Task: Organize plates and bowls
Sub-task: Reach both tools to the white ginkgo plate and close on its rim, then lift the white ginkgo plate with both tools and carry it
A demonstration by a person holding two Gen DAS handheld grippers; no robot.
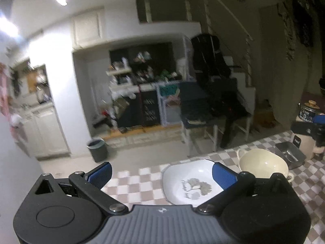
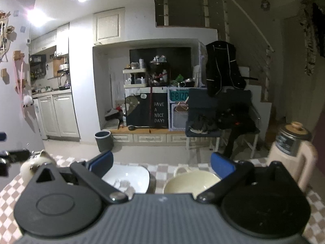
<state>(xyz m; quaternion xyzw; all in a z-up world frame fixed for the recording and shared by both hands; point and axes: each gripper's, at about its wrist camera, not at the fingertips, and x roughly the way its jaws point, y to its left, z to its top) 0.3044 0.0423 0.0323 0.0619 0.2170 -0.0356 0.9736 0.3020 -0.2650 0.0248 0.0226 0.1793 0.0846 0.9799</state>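
A white square plate (image 1: 186, 185) with a grey leaf print lies on the checkered table, just ahead of my left gripper (image 1: 162, 174), which is open with nothing between its blue pads. To the plate's right sits a cream bowl (image 1: 263, 163) with small handles. In the right wrist view the same white plate (image 2: 132, 178) and cream bowl (image 2: 191, 183) lie side by side under my open right gripper (image 2: 162, 163). Both grippers hover above the table and touch neither dish.
A metal tin (image 1: 290, 156) and a beige jug (image 2: 292, 158) with a lidded canister behind it stand at the right. A small white figurine (image 2: 36, 164) sits at the left. The checkered tablecloth (image 1: 132, 187) ends ahead; beyond it are a chair and a bin (image 2: 103, 141).
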